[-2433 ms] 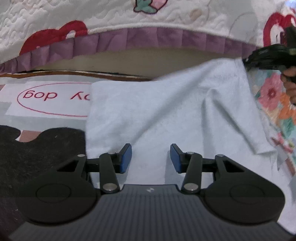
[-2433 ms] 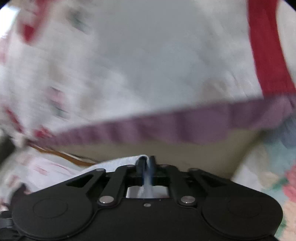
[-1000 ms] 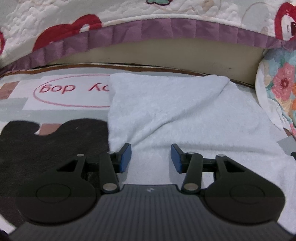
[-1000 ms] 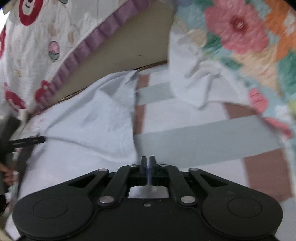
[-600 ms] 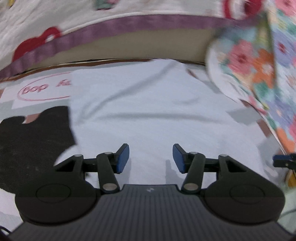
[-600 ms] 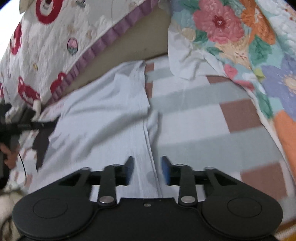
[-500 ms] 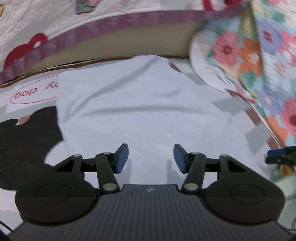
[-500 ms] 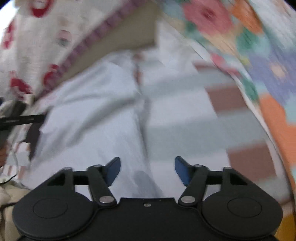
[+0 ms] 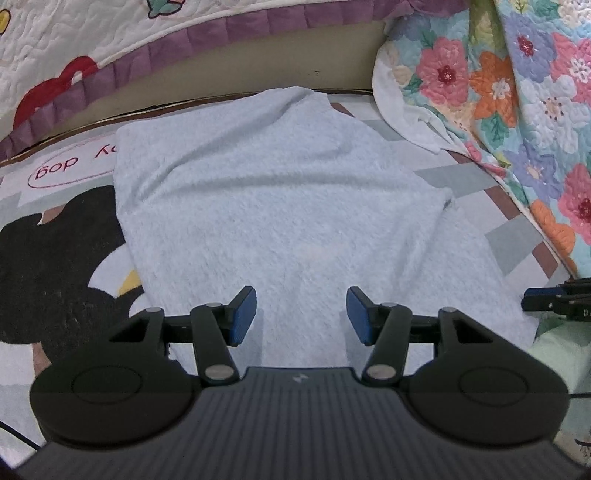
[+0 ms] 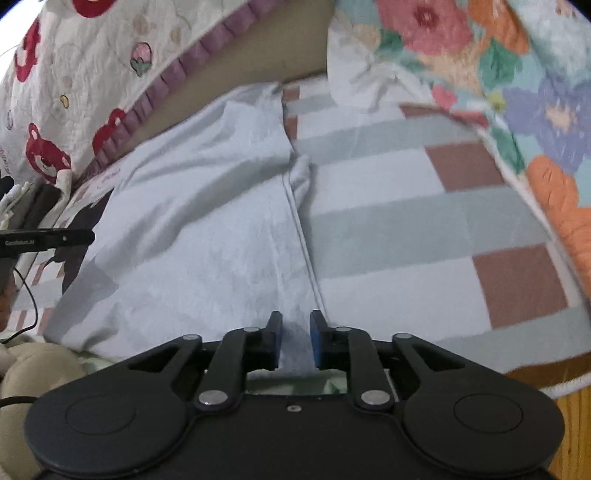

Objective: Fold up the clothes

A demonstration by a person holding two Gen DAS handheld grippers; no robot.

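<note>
Reads "dog" upside down inside a red oval (image 9: 70,170) printed on the checked mat (image 10: 413,206), left of the garment; small white lettering on the left tool's side in the right wrist view, too blurred to read. Lies flat on that mat: a pale blue garment (image 9: 280,206), folded, long axis running from the tools toward the bed's purple-frilled quilt (image 9: 236,26). Far edge close under the frill; right edge bordered by bare checks, then a floral quilt (image 9: 532,96). Left tool (image 9: 301,314) wide open above the near edge. Right tool (image 10: 295,338) narrowly parted, straddling the garment's right hem, not gripping.
</note>
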